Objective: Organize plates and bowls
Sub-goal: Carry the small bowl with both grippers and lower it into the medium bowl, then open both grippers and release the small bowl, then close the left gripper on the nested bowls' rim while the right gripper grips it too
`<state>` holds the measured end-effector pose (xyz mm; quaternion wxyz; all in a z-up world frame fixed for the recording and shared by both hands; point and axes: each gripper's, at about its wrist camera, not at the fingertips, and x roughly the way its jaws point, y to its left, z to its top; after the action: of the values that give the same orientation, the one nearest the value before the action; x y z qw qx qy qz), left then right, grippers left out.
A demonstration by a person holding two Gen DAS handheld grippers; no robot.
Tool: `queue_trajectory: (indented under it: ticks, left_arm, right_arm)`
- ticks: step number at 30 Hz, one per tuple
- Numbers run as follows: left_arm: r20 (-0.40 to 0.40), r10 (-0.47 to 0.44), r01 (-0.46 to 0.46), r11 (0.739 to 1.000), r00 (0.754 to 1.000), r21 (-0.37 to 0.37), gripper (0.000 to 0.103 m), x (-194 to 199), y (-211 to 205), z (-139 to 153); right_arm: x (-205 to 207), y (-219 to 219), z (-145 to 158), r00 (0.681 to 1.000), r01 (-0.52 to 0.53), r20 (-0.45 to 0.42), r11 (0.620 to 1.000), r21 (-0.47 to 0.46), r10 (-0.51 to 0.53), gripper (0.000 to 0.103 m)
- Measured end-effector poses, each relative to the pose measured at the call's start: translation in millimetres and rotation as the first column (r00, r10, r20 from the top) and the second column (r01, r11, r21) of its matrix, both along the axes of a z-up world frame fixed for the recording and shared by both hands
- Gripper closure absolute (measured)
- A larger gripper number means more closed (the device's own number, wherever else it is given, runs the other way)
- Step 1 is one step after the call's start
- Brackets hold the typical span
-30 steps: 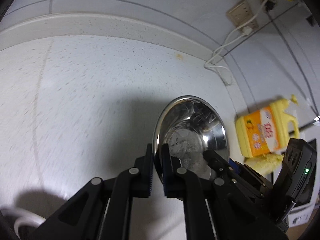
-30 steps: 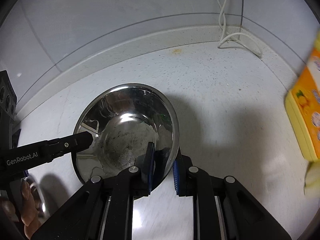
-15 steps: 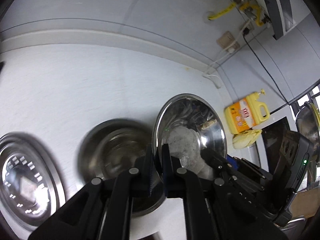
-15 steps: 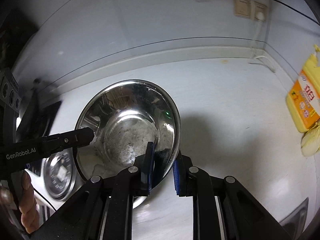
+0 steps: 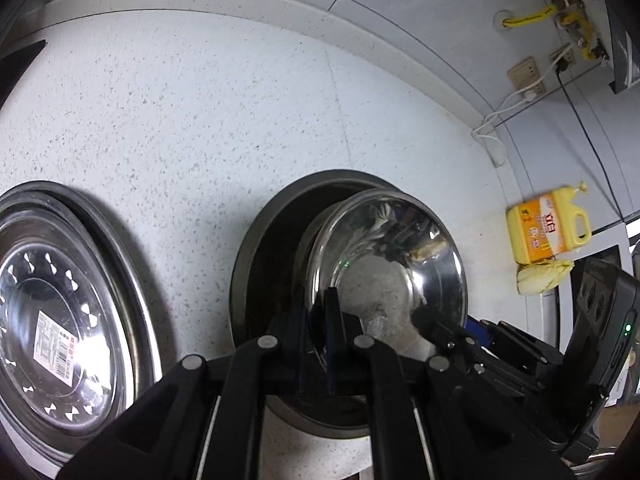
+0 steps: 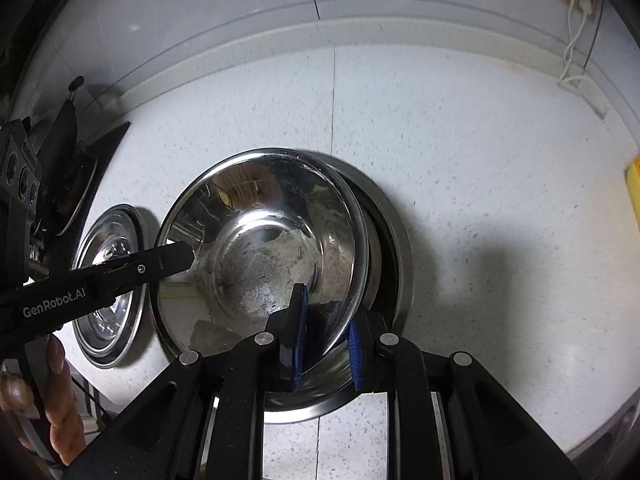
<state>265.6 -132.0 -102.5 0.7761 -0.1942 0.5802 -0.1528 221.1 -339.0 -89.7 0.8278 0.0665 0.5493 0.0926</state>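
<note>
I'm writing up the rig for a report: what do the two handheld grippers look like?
Both are matte black, with angular linkage arms joined by round silver pivot pins. The right gripper has blue ribbed pads on its jaws; the left gripper has dark ones. White "GenRobot.AI" lettering runs along the left one's finger, seen from the right wrist. A black housing beside the right gripper shows a green light.

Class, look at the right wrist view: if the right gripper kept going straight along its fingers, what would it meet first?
Probably the larger dark bowl beneath, since the right gripper already clamps the shiny bowl rim above it; depth is uncertain.
</note>
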Motion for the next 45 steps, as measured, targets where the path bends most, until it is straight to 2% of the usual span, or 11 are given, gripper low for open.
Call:
queue_trajectory:
  ticks: [4, 7, 10, 11, 15, 20, 26, 31, 37, 40, 45]
  left_arm:
    - [0.035, 0.003, -0.005, 0.998, 0.999, 0.061, 0.096, 0, -7, 2]
    - [0.051, 0.029, -0.033, 0.995, 0.998, 0.090, 0.095, 2, -7, 4]
    - [0.062, 0.032, -0.039, 0.994, 0.998, 0.105, 0.095, 1, -6, 6]
    - [0.072, 0.036, -0.044, 0.993, 0.997, 0.113, 0.093, 0, -6, 9]
    - [0.129, 0.038, -0.057, 0.987, 0.991, 0.148, 0.075, -9, -4, 22]
    - [0.175, 0.049, -0.077, 0.984, 0.983, 0.159, 0.074, -22, 17, 38]
    - [0.132, 0.025, -0.048, 0.983, 0.991, 0.177, 0.073, -18, 34, 28]
    - [0.088, -0.012, -0.004, 0.982, 0.996, 0.187, 0.073, -14, 31, 7]
    - [0.083, -0.039, 0.024, 0.986, 0.996, 0.164, 0.073, -6, 26, 1]
    - [0.053, -0.049, 0.041, 0.989, 0.997, 0.140, 0.074, -1, 23, -8]
    - [0.006, -0.049, 0.048, 0.994, 0.999, 0.101, 0.075, 2, 20, -26]
  right_arm:
    - [-2, 4, -3, 1.000, -0.022, -0.004, 1.000, -0.016, 0.022, 0.083]
    - [1, 10, 0, 0.999, -0.032, 0.007, 0.998, -0.048, 0.032, 0.071]
    - [1, 8, 4, 0.999, -0.043, 0.021, 0.998, -0.048, 0.044, 0.069]
    - [1, 8, 5, 0.999, -0.044, 0.027, 0.998, -0.049, 0.046, 0.069]
    - [-5, 2, 14, 0.998, -0.026, 0.064, 0.999, -0.040, 0.029, 0.066]
    - [-17, -11, 26, 0.994, 0.005, 0.107, 1.000, -0.015, -0.003, 0.066]
    - [-29, -27, 26, 0.995, 0.026, 0.099, 0.999, -0.026, -0.024, 0.062]
    - [-28, -30, 7, 0.999, 0.022, 0.050, 0.999, -0.044, -0.019, 0.062]
    - [-25, -30, -3, 1.000, 0.001, 0.021, 0.999, -0.039, -0.001, 0.062]
    - [-24, -33, -5, 1.000, -0.002, 0.015, 1.000, -0.012, 0.002, 0.064]
    - [-21, -37, -8, 1.000, -0.012, 0.008, 1.000, 0.029, 0.012, 0.074]
